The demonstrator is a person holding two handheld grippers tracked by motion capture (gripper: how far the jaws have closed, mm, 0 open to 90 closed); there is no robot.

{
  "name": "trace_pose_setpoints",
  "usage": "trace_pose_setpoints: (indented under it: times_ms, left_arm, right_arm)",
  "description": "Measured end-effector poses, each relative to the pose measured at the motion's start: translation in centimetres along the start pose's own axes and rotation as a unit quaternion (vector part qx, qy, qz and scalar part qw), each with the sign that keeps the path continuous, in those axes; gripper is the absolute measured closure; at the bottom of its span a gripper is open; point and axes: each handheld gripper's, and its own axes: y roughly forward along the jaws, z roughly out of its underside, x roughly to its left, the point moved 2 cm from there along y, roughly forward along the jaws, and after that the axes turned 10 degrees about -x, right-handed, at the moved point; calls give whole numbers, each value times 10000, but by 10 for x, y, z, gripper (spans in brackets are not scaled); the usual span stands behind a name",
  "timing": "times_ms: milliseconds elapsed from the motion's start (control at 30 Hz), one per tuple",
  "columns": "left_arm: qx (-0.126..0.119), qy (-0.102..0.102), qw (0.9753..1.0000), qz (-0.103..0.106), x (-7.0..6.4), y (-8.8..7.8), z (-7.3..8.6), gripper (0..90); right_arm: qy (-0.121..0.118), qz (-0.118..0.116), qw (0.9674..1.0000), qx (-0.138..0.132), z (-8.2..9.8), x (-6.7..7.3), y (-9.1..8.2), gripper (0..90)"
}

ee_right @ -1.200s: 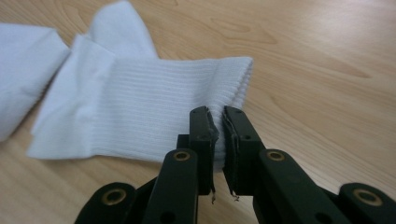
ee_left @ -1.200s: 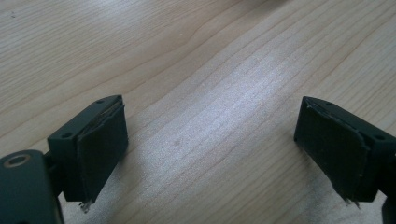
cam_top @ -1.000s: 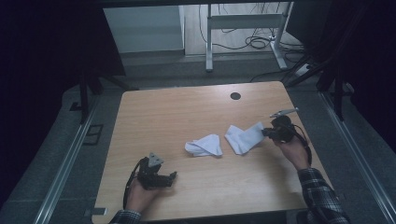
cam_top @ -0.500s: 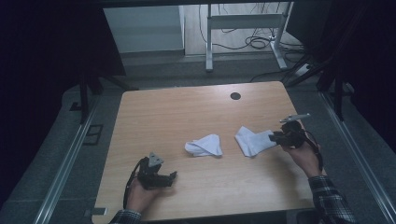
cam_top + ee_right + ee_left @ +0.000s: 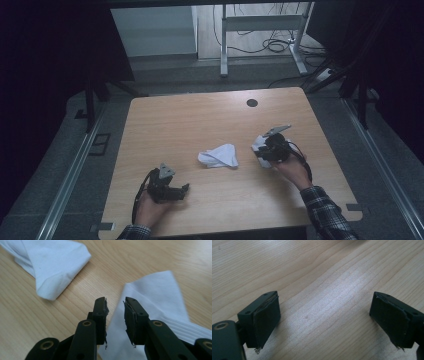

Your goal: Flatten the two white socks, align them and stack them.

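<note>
Jaws of the right gripper standing slightly parted over the near white sock, apparently not pinching it; left gripper spread wide over bare table. Risking a slip if closing on one thin layer. Second sock lying mid-table. Right hand reaching inward, left hand resting near the front edge.

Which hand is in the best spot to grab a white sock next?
The right one. The right tool hangs over a white sock, jaws a little apart. The left tool, jaws wide, sits over bare table.
</note>
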Motion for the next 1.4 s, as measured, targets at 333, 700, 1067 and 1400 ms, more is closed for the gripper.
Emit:
trace_pose_setpoints:
  times_ms: [333,700,1067,1400]
  left_arm:
    - [0,1,10000,0,0,0,0,98]
    - [1,-1,10000,1,0,0,0,98]
    - [-5,-11,10000,-11,0,0,0,97]
    - [-10,-4,10000,-14,0,0,0,98]
  right_arm:
    - [-218,320,9991,184,11,-3,14,835]
    - [-22,11,9997,-251,-18,-1,-36,848]
    - [322,487,9983,-82,-4,-42,-38,837]
    - [357,925,9951,16,19,-68,-33,702]
